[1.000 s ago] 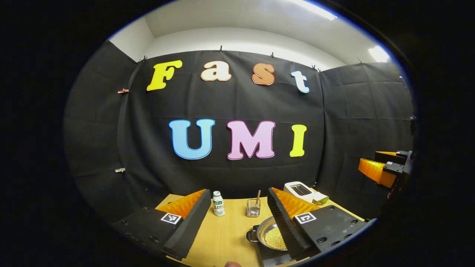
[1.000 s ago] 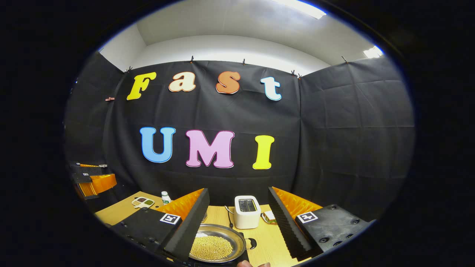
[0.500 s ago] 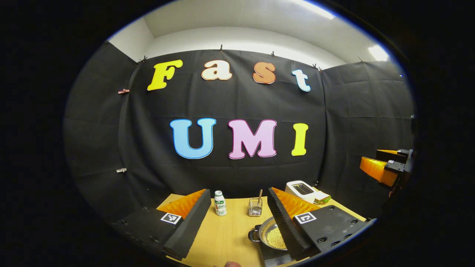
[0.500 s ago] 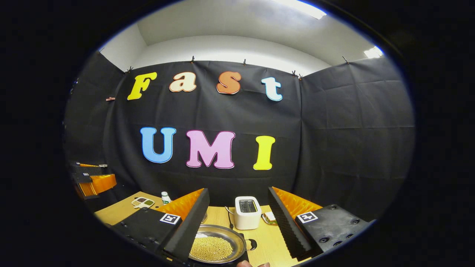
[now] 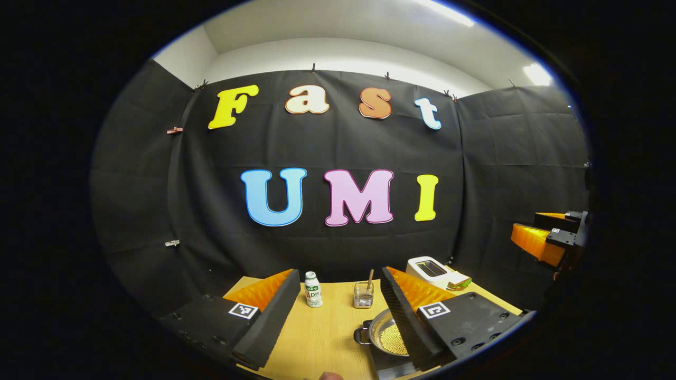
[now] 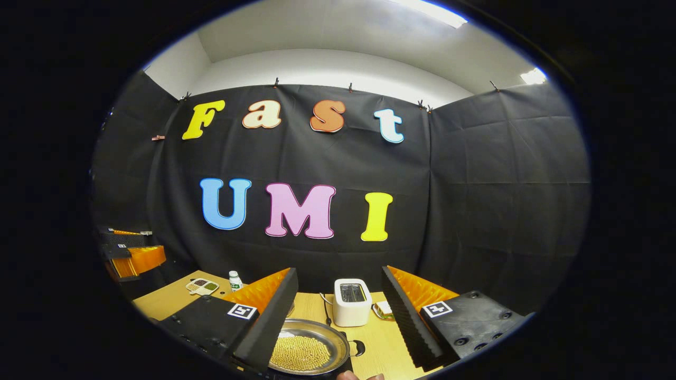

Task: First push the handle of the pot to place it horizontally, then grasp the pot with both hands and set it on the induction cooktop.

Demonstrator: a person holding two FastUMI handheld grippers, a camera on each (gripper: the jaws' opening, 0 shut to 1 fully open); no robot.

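Note:
The steel pot [image 5: 384, 335] holds small yellow beads and rests on the dark induction cooktop [image 5: 390, 365] at the near edge of the wooden table [image 5: 322, 332]. A black side handle [image 5: 361, 335] juts from its left. My left gripper [image 5: 339, 272] hangs open above the table, and its right finger hides part of the pot. In the right gripper view the pot [image 6: 307, 351] lies low between the fingers, with a black handle [image 6: 358, 347] on its right. My right gripper [image 6: 339, 270] is open too, holding nothing.
A small bottle [image 5: 313, 289] and a glass cup with a stick [image 5: 363, 294] stand mid-table. A white toaster [image 6: 352, 302] and a sandwich [image 6: 381, 309] sit behind the pot. A seasoning tray [image 6: 202, 286] lies far left. The other gripper [image 5: 549, 240] hovers at the right.
Both views have drifted very slightly. The pot has stayed where it was and both grippers remain open.

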